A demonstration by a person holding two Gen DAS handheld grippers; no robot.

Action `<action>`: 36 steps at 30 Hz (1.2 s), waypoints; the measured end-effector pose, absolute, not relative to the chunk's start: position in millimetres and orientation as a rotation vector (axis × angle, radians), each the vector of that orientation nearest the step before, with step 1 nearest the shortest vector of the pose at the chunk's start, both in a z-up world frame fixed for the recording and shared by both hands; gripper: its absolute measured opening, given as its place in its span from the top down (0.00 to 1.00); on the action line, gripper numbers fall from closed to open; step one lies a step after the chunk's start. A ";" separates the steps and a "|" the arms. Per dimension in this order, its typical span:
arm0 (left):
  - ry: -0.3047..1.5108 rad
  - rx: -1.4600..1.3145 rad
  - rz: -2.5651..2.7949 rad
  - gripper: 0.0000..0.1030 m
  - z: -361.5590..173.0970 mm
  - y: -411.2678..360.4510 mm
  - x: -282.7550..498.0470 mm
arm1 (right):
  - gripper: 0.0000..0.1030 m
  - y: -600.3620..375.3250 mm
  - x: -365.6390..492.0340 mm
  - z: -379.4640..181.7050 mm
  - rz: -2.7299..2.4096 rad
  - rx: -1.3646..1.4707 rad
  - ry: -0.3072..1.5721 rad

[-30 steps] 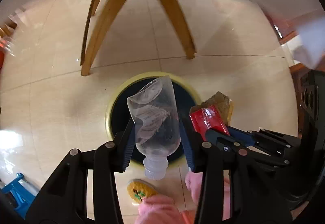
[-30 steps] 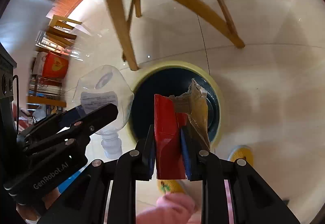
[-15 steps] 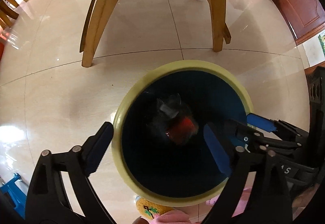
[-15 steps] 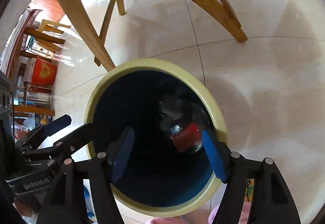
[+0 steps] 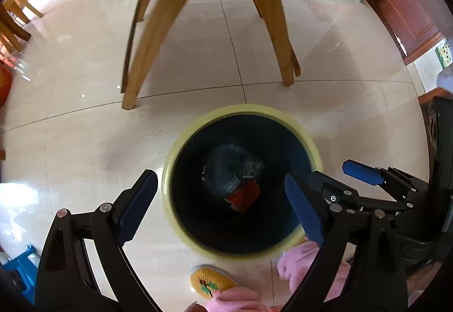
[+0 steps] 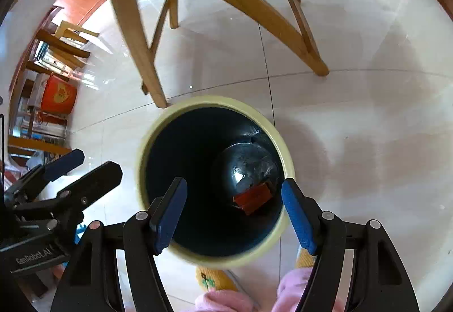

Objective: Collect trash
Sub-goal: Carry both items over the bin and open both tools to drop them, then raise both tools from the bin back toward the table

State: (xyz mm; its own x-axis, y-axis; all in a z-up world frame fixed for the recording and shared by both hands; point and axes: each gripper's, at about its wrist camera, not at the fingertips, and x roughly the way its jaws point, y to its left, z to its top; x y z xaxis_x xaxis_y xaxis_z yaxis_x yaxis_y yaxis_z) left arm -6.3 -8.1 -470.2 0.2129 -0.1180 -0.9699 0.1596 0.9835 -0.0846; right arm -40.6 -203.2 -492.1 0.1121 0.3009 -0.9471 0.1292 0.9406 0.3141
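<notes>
Trouble from here would most likely come from the bin itself: both grippers hang low over its mouth, and a careless sideways pull could catch a finger on the yellow rim and tip or skid it across the glossy tiled floor point(image 5: 325, 62). The person's feet, in pink cuffs and a yellow knitted slipper point(image 5: 208, 282), stand right against the near wall of the bin, so a step could knock it as well.

Nearest the lens, the left gripper point(image 5: 222, 205) has its blue-padded fingers spread wide, with nothing between them and touching nothing. The right gripper point(image 6: 233, 213) is likewise splayed and empty; in the left wrist view it shows at the right edge, just beside the left one.

Below them sits the round bin point(image 5: 311, 142), dark inside. At its bottom lie the task's things: a clear plastic bottle point(image 6: 249, 164) and a red packet point(image 6: 253, 197) resting against it. Both are well down, clear of the rim, so this pair of trash items appears deposited.

Beyond the bin stand the pale wooden legs of a chair point(image 5: 150, 37), one foot close to the far rim. Any further trash in the room cannot be made out.
</notes>
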 end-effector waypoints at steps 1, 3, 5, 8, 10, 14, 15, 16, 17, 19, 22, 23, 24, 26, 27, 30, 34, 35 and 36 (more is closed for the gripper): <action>1.343 0.033 -0.188 0.13 -460.9 -6.8 -7.4 | 0.31 -203.9 -42.0 -478.9 0.135 0.353 1.460; 1.338 0.026 -0.173 0.13 -433.1 -5.0 -12.9 | 0.31 -203.4 -43.7 -447.8 0.142 0.350 1.449; 1.324 0.014 -0.160 0.13 -402.4 -2.7 -18.8 | 0.31 -201.6 -45.4 -416.3 0.151 0.339 1.436; 1.306 -0.005 -0.146 0.13 -353.0 -2.3 -27.5 | 0.31 -202.0 -46.6 -366.1 0.154 0.313 1.407; 1.292 -0.007 -0.135 0.13 -318.3 -2.8 -33.3 | 0.32 -202.3 -46.6 -330.3 0.152 0.298 1.380; 1.246 -0.001 -0.112 0.13 -252.6 -2.5 -42.5 | 0.32 -202.9 -48.0 -257.8 0.149 0.272 1.326; 1.231 -0.008 -0.116 0.13 -230.6 -2.7 -45.4 | 0.32 -203.0 -47.5 -238.8 0.148 0.270 1.314; 1.223 -0.010 -0.116 0.13 -217.5 -3.8 -47.0 | 0.31 -203.8 -47.3 -218.1 0.145 0.267 1.301; 1.212 -0.012 -0.119 0.13 -197.8 -4.2 -49.2 | 0.32 -204.5 -46.9 -201.1 0.143 0.266 1.292; 1.184 -0.010 -0.127 0.13 -167.0 -4.3 -52.8 | 0.31 -206.7 -44.6 -166.6 0.145 0.266 1.263; 1.129 0.010 -0.147 0.13 -120.4 -4.1 -55.6 | 0.31 -209.3 -44.1 -109.7 0.143 0.254 1.192; 1.113 0.017 -0.156 0.13 -105.5 -3.9 -56.1 | 0.31 -210.0 -44.8 -93.7 0.142 0.252 1.173; 1.091 0.023 -0.172 0.13 -87.6 -2.8 -56.4 | 0.31 -209.8 -45.2 -76.3 0.137 0.251 1.150; 1.056 0.036 -0.190 0.13 -60.6 -3.0 -58.2 | 0.31 -207.2 -44.7 -43.5 0.129 0.251 1.106; 1.035 0.045 -0.192 0.13 -48.4 -4.3 -59.7 | 0.31 -206.0 -44.7 -33.0 0.125 0.252 1.086; 0.992 0.060 -0.204 0.13 -17.4 -3.2 -60.5 | 0.31 -202.8 -45.5 3.3 0.109 0.237 1.023; 0.945 0.069 -0.199 0.13 14.9 6.9 -52.7 | 0.32 -200.4 -47.6 38.7 0.093 0.202 0.949; 0.932 0.071 -0.199 0.13 20.4 9.6 -50.7 | 0.32 -200.8 -48.0 50.5 0.089 0.198 0.933; 0.924 0.073 -0.203 0.13 25.9 11.4 -47.7 | 0.31 -200.1 -46.4 57.1 0.085 0.197 0.921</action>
